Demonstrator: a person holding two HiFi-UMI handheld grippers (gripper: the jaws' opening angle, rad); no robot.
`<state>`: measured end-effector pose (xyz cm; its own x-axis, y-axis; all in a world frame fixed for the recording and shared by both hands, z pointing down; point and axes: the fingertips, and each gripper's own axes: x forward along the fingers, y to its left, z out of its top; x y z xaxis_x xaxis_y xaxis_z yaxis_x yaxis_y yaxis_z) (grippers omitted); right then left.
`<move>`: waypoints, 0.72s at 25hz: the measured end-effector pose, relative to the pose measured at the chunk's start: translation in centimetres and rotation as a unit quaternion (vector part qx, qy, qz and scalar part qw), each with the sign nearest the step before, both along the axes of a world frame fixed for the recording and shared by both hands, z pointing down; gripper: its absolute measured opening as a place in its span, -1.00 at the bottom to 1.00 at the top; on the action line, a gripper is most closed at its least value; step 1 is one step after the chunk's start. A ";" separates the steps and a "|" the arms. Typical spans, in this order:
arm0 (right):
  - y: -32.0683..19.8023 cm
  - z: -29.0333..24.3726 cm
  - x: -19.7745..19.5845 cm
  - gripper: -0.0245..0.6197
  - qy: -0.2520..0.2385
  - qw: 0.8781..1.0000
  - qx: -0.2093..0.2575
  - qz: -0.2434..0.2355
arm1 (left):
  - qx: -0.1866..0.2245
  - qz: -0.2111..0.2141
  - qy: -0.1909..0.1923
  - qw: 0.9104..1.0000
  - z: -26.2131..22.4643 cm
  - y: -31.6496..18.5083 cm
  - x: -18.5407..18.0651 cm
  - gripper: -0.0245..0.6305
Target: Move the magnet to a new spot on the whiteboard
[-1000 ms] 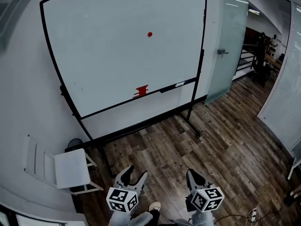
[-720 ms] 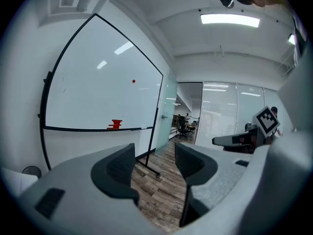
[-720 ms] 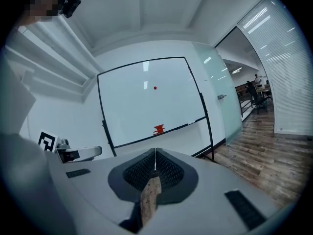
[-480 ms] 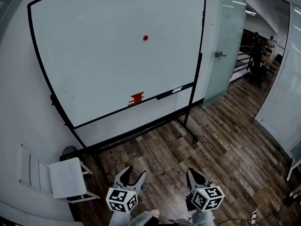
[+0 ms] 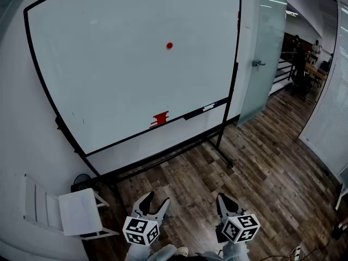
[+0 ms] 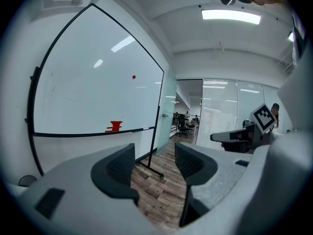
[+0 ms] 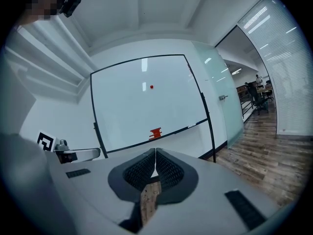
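Note:
A small round red magnet (image 5: 169,45) sticks to the upper middle of the big whiteboard (image 5: 109,75). It also shows as the red magnet (image 6: 134,76) in the left gripper view and the red magnet (image 7: 151,87) in the right gripper view. Both grippers hang low over the wood floor, well short of the board. My left gripper (image 5: 153,203) is open with nothing between its jaws. My right gripper (image 5: 227,202) is shut and empty, its pads touching.
A red eraser (image 5: 160,118) and a marker (image 5: 208,107) lie on the board's tray. The board stands on a black wheeled frame (image 5: 223,145). A white chair (image 5: 79,211) sits at the lower left, a glass door (image 5: 266,48) at the right.
The view has drifted a little closer to the board and to the left; the board looks larger. Both grippers keep the same pose at the bottom of the view.

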<state>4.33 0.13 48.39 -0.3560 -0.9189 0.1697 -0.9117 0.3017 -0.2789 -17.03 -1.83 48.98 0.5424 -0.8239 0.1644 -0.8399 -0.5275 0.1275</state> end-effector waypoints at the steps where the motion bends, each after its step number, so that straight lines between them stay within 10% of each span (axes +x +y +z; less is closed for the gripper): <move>1: -0.1 0.1 0.1 -0.84 -0.001 1.000 0.000 0.003 | 0.000 0.004 -0.002 1.000 0.1 -0.3 0.1 -0.16; 18: -4.9 2.3 -0.7 -0.84 -0.003 1.000 -0.021 -0.020 | -0.011 -0.007 -0.002 1.000 1.7 -4.9 0.3 -0.16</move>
<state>3.66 -4.82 50.66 -0.3928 -0.8965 0.2048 -0.8977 0.3254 -0.2971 -16.75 -6.76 50.66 0.5298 -0.8280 0.1837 -0.8479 -0.5126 0.1354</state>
